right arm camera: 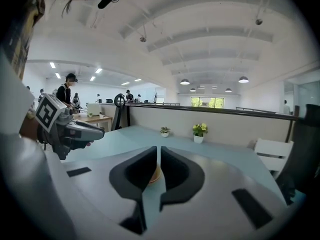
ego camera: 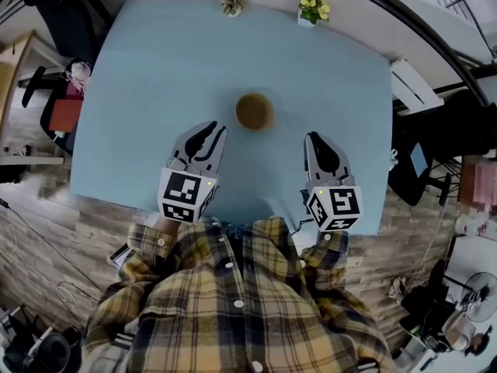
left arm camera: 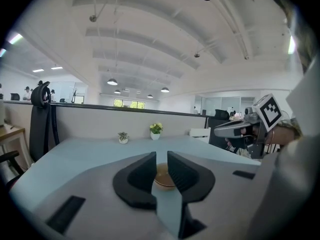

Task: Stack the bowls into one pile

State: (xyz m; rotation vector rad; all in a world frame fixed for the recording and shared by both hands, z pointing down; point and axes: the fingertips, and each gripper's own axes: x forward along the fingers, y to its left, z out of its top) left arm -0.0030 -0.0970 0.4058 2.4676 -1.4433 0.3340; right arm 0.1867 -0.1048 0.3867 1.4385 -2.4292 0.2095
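Brown bowl (ego camera: 254, 111) is noted mid-counter (ego camera: 155, 68), ahead of and between both grippers, touched by neither, judged slightly nearer the left gripper (ego camera: 215, 130), held narrowly apart and empty; right gripper (ego camera: 311, 137) is seen all but closed, empty.

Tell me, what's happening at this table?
A person in a yellow plaid shirt holds a two-jaw gripper in each hand above a pale blue table. The left gripper and right gripper are both empty, held back from the brown round bowls, which appear as a single pile mid-table.
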